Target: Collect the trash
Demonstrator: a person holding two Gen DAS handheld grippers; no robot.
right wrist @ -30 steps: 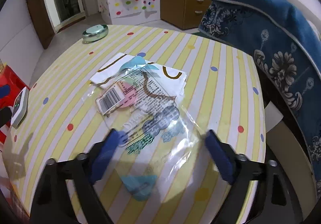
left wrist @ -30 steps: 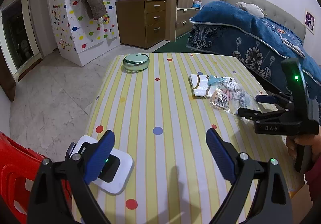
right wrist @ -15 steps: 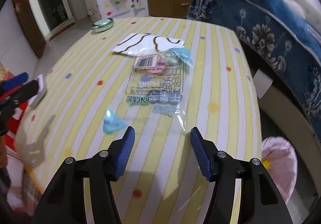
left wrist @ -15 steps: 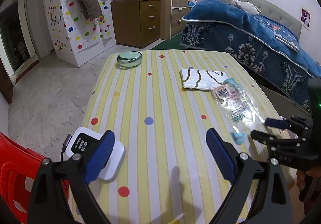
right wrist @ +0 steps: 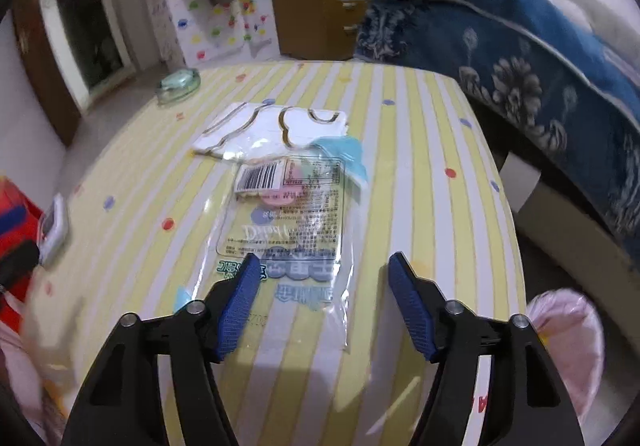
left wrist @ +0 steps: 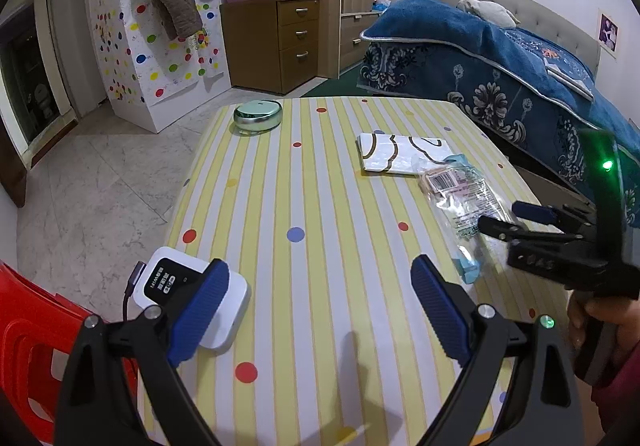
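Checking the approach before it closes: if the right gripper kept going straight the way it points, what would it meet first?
Probably the clear plastic wrapper on the striped table; the right gripper, jaws opening, straddles its near end.

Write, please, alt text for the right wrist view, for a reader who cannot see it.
The right gripper, jaws opening, hangs over a clear plastic wrapper lying flat on a yellow striped table, not gripping it. Behind the wrapper lies a white packet; a blue bed stands at right.

The left gripper [left wrist: 320, 302] hovers open over the near counter [left wrist: 320, 206]; at right, the right gripper [left wrist: 508, 218], opening, meets a clear wrapper [left wrist: 460, 198].
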